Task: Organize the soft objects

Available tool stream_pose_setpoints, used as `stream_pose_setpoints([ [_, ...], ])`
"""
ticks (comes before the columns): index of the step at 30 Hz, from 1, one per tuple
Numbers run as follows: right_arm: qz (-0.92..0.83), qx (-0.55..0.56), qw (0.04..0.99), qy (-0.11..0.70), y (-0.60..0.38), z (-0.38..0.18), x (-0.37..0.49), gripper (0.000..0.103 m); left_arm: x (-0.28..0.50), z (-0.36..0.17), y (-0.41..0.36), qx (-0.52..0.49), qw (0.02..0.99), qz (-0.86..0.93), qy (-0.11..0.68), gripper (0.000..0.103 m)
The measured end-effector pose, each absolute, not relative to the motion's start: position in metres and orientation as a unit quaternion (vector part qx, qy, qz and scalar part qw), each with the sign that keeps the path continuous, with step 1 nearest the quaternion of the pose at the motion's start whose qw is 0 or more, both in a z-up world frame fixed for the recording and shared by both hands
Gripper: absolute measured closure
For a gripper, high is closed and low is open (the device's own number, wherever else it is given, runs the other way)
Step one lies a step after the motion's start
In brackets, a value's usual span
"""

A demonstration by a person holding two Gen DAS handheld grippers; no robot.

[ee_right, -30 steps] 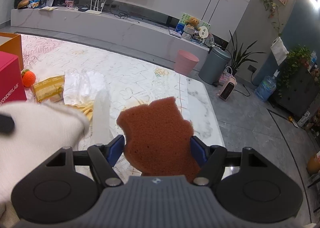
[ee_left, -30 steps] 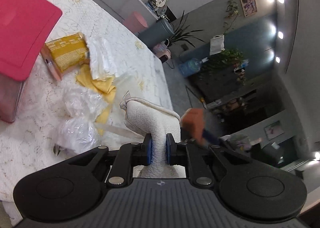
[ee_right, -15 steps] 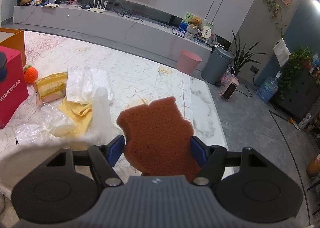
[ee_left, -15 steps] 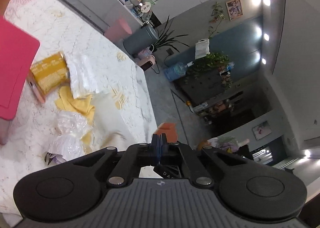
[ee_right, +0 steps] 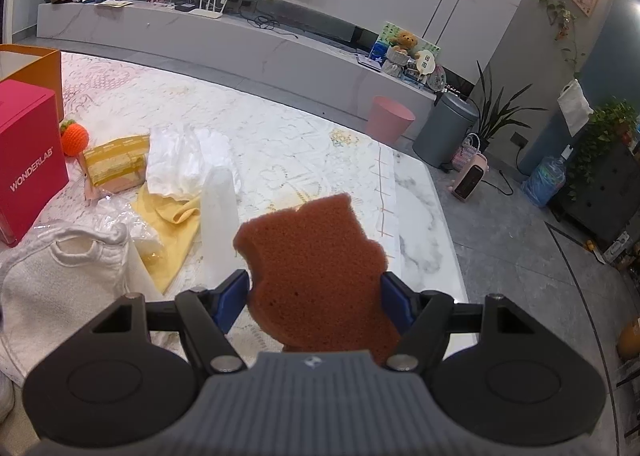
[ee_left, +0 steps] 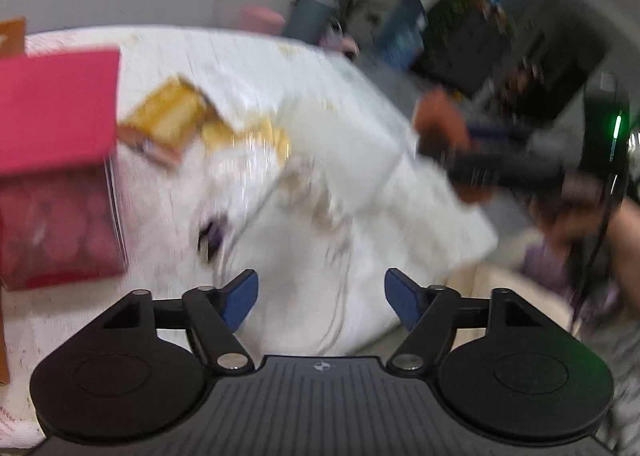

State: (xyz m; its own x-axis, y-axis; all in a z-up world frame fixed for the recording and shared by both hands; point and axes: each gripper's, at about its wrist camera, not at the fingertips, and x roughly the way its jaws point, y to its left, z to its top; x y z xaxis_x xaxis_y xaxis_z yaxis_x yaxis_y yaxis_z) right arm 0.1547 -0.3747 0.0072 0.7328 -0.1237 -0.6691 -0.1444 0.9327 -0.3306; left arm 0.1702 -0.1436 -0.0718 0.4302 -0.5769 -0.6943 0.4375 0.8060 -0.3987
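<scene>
Left wrist view, heavily motion-blurred: left gripper (ee_left: 321,298) at bottom centre, blue fingers spread wide, nothing between them, above a white towel (ee_left: 320,240) lying mid-frame on the table (ee_left: 360,64). Pink box (ee_left: 56,160) at left edge; yellow packet (ee_left: 168,118) beside it, details smeared. Right wrist view, sharp: right gripper (ee_right: 316,296) at lower centre pinching a brown sponge (ee_right: 316,268) by its two side edges, held upright above the table. White towel (ee_right: 60,280) at lower left, partly cut off. Yellow cloth (ee_right: 172,224), white crumpled fabric (ee_right: 184,160), orange ball (ee_right: 74,138) upper left.
</scene>
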Motion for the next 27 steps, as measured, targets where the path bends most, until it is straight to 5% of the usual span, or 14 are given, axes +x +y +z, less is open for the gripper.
stream_pose_setpoints([
  [7,0.015,-0.193,0.908,0.372,-0.370,0.004,0.154,0.033,0.149,-0.091,-0.147,0.023,0.889,-0.249,0.384,0.016],
  [16,0.019,-0.201,0.904,0.378,-0.369,-0.002,0.156,0.033,0.161,-0.100,-0.142,-0.104,0.882,-0.264,0.377,0.020],
  [19,0.013,-0.204,0.906,0.371,-0.370,-0.001,0.155,0.033,0.165,-0.108,-0.146,-0.129,0.876,-0.242,0.398,0.055],
  [21,0.011,-0.206,0.908,0.365,-0.369,0.002,0.154,0.033,0.166,-0.114,-0.148,-0.139,0.864,-0.241,0.419,0.098],
  [27,0.014,-0.211,0.910,0.356,-0.364,0.007,0.151,0.033,0.158,-0.101,-0.147,-0.145,0.864,-0.258,0.407,0.098],
])
